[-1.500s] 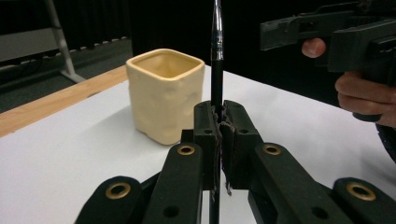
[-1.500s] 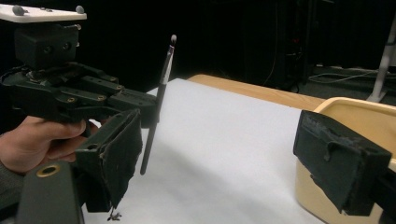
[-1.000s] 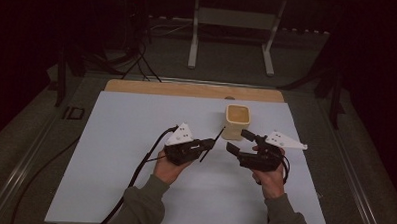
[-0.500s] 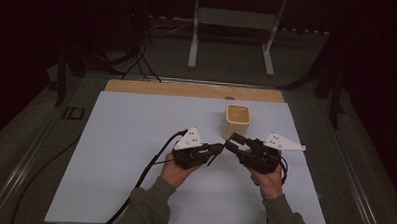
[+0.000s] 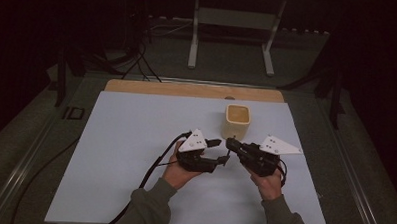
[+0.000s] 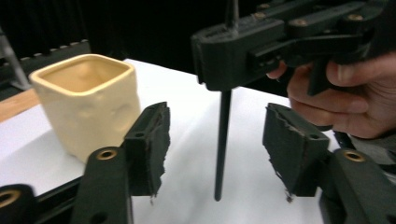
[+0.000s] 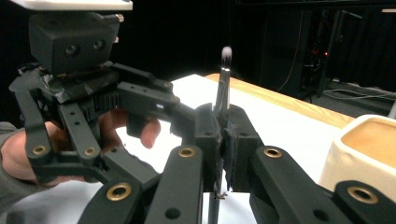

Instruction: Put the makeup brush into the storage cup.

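A thin black-handled brush with a pale bristle tip stands upright between the two grippers. My right gripper has just closed and is shut on the handle near its upper part. It meets the left one above the white board, in front of the cup. My left gripper has just been opening. Its pads stand apart on either side of the handle without touching it. From above its jaws point right. A cream square cup sits just behind both grippers.
The white board covers a wooden table and has free room to the left and front. The cup is close to the left jaw. A metal stand and cables lie beyond the table's far edge.
The left hand moved right until the two grippers met. The right jaws closed on the brush handle and the left jaws parted from it.
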`<state>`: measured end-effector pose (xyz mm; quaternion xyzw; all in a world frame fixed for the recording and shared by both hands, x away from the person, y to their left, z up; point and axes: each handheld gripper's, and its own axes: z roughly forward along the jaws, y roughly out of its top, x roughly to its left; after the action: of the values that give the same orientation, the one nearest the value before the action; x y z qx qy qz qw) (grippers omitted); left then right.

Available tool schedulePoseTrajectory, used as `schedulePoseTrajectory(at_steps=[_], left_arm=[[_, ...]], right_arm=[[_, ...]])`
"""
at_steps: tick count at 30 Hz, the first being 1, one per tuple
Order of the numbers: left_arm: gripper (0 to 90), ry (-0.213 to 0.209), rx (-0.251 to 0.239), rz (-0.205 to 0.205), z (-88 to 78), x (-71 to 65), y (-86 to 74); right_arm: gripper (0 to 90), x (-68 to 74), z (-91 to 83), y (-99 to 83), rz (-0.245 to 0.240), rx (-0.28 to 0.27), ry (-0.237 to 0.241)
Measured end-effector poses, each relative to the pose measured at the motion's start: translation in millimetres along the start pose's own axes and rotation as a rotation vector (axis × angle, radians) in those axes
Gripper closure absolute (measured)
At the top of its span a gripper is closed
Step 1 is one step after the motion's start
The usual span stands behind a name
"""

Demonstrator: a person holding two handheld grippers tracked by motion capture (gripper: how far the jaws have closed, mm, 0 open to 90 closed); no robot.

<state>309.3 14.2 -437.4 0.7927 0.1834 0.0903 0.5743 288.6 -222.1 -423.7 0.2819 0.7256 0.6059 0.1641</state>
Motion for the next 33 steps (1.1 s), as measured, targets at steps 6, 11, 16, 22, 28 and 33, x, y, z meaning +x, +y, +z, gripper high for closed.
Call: schedulePoseTrajectory(at_steps=[6, 11, 16, 22, 28, 33], left_arm=[[32.4, 0.031, 0.000, -0.009, -6.2, 3.2, 2.7], [28.8, 0.053, 0.024, -0.014, -13.1, 6.7, 3.2], [19.2, 0.105, 0.043, -0.022, -20.9, 10.1, 2.4], [15.5, 0.153, 0.044, -0.052, -31.3, 17.9, 0.1], [15.2, 0.182, 0.035, -0.063, -41.1, 23.6, -0.5], [15.0, 0.198, 0.043, -0.072, -47.5, 27.2, -4.5]], right_arm=[[85.4, -0.7, -2.0, 0.5, -0.003, -0.003, -0.015], [85.3, -1.6, -2.9, 0.5, -0.005, -0.005, -0.020], [85.3, -1.9, -2.1, -0.3, -0.005, 0.002, -0.021], [85.3, -2.6, -1.7, -1.1, 0.000, 0.004, -0.024], [85.3, -2.3, -1.6, -1.1, -0.002, 0.010, -0.021], [85.3, -3.4, -2.0, -1.6, -0.001, 0.015, -0.027]])
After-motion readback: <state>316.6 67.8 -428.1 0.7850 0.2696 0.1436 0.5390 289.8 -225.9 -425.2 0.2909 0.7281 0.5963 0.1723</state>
